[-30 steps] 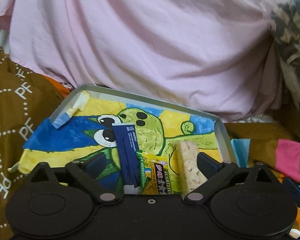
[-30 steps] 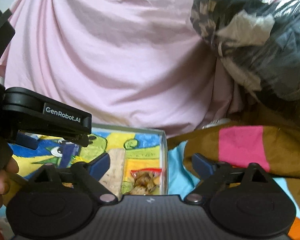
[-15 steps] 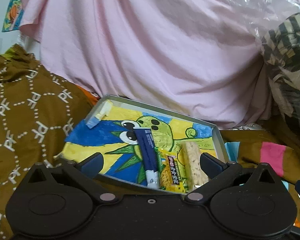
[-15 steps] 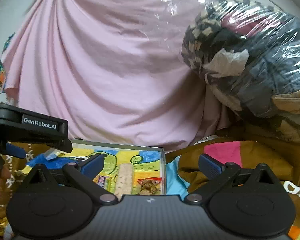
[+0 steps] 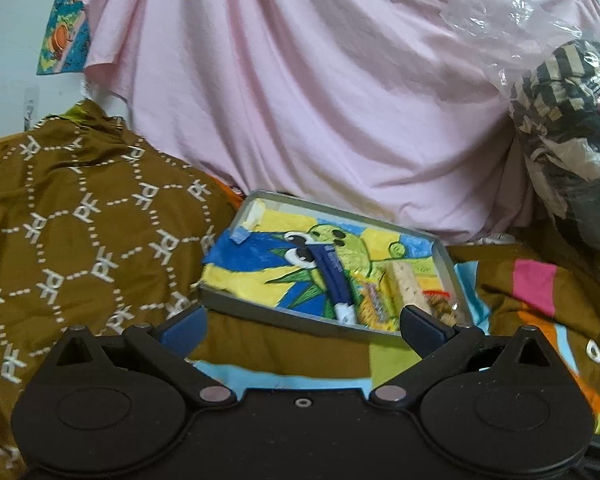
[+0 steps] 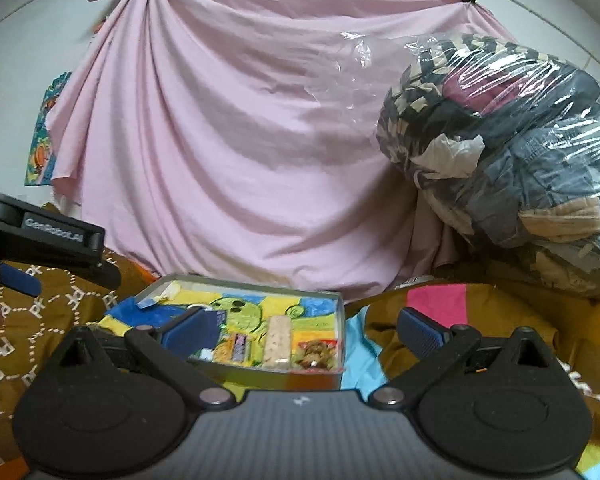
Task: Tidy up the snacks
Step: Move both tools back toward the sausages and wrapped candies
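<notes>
Tray: a shallow grey metal tray [image 5: 448, 264] lined with a coloured drawing of a green cartoon creature; it lies on a brown patterned blanket [image 5: 80, 240] in front of a pink draped sheet [image 5: 320, 100], its long side running left to right in both views.
Snack row: four snacks lie side by side at the tray's right end, each with its long axis pointing from the near rim toward the far rim.
Blue packet: one, a long dark blue stick [image 5: 334, 276] with a white near end, leftmost of the row, leaning slightly left at its far end.
Yellow packet: one [image 6: 236, 347], next to the blue one, printed label blurred.
Pale bar: one, a speckled cereal-type bar [image 6: 278, 342], straight, between the yellow packet and the clear pack.
Clear pack: one [image 6: 318, 354], red top edge, brown pieces inside, against the tray's right wall.
Left hand-held gripper [image 5: 303, 322]: jaws spread wide, nothing between them, near the tray's near rim without touching it or any snack.
Right hand-held gripper [image 6: 302, 330]: it has just opened its jaws the last bit to full width, with nothing in them; clear of the tray.
Bundle: one plastic-wrapped bundle of folded clothes [image 6: 512, 160] to the right, behind the tray.
</notes>
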Demonstrator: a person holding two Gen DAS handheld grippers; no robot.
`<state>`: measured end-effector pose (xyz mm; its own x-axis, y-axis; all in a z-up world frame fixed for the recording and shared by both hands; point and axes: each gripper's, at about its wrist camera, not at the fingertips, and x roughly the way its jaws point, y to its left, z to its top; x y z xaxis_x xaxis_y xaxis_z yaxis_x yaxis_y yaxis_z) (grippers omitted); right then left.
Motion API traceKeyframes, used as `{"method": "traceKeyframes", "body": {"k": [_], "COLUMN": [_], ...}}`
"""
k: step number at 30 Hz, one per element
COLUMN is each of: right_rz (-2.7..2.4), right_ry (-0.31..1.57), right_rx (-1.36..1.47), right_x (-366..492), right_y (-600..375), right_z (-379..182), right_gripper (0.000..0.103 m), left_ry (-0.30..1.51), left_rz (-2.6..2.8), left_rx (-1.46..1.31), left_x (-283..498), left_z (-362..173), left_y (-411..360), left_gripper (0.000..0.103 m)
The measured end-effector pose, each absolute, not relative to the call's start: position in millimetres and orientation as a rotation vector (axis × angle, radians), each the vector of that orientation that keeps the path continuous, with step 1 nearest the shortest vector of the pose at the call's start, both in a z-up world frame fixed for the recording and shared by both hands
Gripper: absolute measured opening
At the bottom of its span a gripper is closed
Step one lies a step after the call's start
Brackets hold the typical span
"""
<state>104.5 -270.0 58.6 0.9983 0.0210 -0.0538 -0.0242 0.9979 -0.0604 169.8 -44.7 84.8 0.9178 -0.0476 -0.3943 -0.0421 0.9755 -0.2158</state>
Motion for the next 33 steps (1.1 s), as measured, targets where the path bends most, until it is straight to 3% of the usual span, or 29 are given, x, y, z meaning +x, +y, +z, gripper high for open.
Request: {"method": "traceKeyframes", "body": {"k": [18, 33], "right_rz": [0.215, 0.282], "right_ry": [0.414, 0.539], "right_rx": [-0.065, -0.32], "right_x": [73.3, 88.6], "right_y": [-237.6, -189.3], "right_z": [21.5, -20.8], "right_gripper": [0.103, 0.103], "left_ry": [0.557, 0.623], "left_rz": [0.007, 0.002], "left_rx": [-0.194, -0.081], "left_x": [98.8, 95.4], "left_z": [24.8, -17.8], "left_y": [4.3, 20.5], "left_gripper": [0.102, 0.102]}}
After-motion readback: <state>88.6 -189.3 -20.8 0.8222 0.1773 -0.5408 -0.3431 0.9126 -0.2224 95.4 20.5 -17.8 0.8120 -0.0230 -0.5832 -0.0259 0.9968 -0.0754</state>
